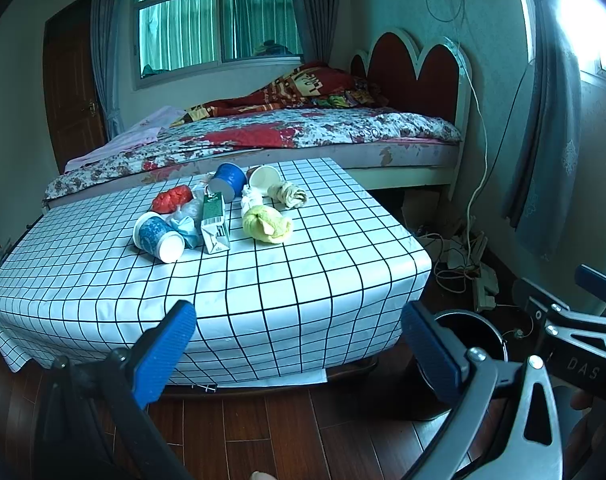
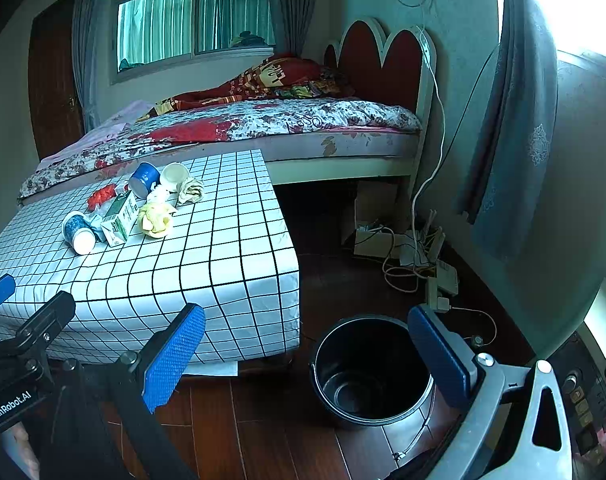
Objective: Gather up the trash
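Note:
Trash lies in a cluster on the low table with a white grid cloth (image 1: 303, 280) (image 2: 223, 248): a tipped blue-and-white cup (image 1: 159, 236) (image 2: 78, 232), a green carton (image 1: 215, 222) (image 2: 121, 218), a yellow wad (image 1: 267, 225) (image 2: 155, 220), a red wad (image 1: 171, 199), a blue cup (image 1: 227, 180) (image 2: 143, 179), a white cup (image 1: 264, 178) (image 2: 173, 176) and a crumpled cloth (image 1: 289, 194) (image 2: 191, 190). A black bin (image 2: 373, 372) (image 1: 473, 334) stands on the floor right of the table. My left gripper (image 1: 299, 344) is open and empty before the table's front edge. My right gripper (image 2: 307, 352) is open and empty, near the bin.
A bed (image 1: 287, 136) with a floral cover stands behind the table. Cables and a power strip (image 2: 435, 280) lie on the wooden floor by the right wall. A curtain (image 2: 511, 120) hangs at the right. A door (image 1: 71, 92) is at the far left.

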Tool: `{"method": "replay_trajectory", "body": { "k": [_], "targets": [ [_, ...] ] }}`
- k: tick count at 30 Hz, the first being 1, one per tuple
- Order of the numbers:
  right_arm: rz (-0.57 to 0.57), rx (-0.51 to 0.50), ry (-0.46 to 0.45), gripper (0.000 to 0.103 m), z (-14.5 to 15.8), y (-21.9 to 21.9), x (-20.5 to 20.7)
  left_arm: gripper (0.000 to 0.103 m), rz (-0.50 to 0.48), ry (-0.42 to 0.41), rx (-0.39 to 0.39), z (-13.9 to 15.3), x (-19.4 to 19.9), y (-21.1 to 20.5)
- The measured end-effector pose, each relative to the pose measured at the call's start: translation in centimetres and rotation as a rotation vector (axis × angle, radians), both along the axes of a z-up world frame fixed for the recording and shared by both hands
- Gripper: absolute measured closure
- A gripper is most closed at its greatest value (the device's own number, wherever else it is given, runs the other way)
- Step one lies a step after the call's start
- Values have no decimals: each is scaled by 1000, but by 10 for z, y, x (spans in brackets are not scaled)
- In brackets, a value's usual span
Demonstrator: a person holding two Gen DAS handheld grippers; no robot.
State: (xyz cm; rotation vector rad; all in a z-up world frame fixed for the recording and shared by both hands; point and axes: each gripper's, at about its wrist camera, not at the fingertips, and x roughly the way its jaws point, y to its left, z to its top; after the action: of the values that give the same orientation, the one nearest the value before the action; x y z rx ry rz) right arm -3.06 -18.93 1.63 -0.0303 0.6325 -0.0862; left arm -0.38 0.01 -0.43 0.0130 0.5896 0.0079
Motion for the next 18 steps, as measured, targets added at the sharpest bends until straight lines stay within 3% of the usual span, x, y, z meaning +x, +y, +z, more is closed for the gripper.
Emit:
{"method": "replay_trajectory", "body": {
  "k": [18],
  "targets": [
    [14,-3,13,1,-2,5,5,1,2,10,4,-6,-3,8]
  ]
}}
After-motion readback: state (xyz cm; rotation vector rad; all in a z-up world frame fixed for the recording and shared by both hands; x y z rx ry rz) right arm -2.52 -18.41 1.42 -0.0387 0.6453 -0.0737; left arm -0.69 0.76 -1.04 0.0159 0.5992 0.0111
